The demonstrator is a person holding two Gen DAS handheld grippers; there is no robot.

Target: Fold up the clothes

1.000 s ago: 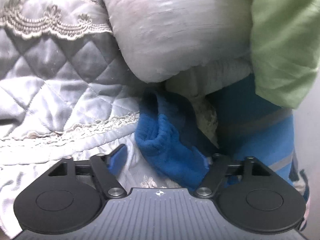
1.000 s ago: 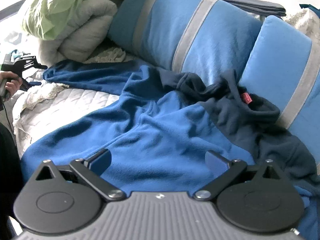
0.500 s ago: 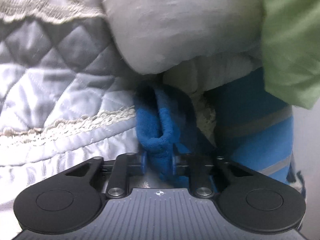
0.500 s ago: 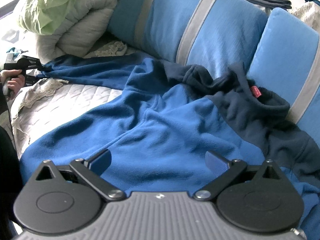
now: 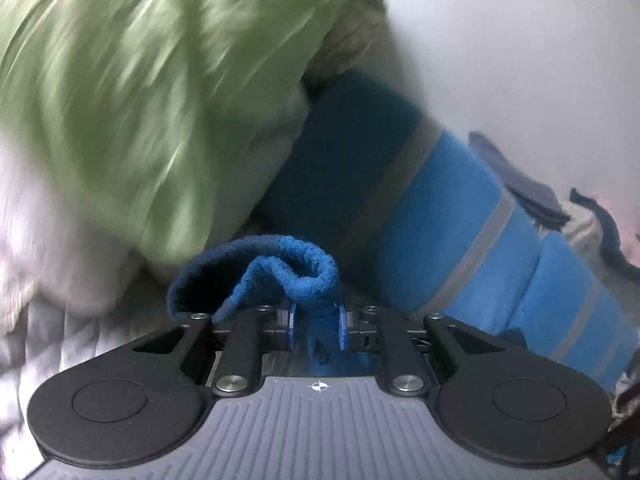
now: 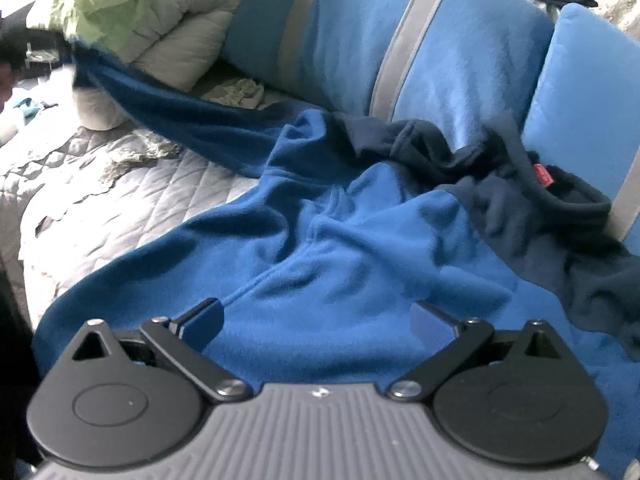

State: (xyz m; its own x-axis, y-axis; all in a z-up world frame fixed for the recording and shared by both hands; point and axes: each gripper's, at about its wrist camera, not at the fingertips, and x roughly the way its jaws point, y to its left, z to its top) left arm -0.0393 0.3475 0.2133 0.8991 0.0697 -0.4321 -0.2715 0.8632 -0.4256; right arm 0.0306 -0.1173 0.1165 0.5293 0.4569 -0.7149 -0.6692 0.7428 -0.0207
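Left gripper pinching the sleeve cuff of the blue fleece, raised off the quilted bed cover, green blanket blurred behind; the sleeve runs taut across to the fleece's body, spread beside the striped cushions; right gripper hovers over the hem, jaws spread wide, nothing held
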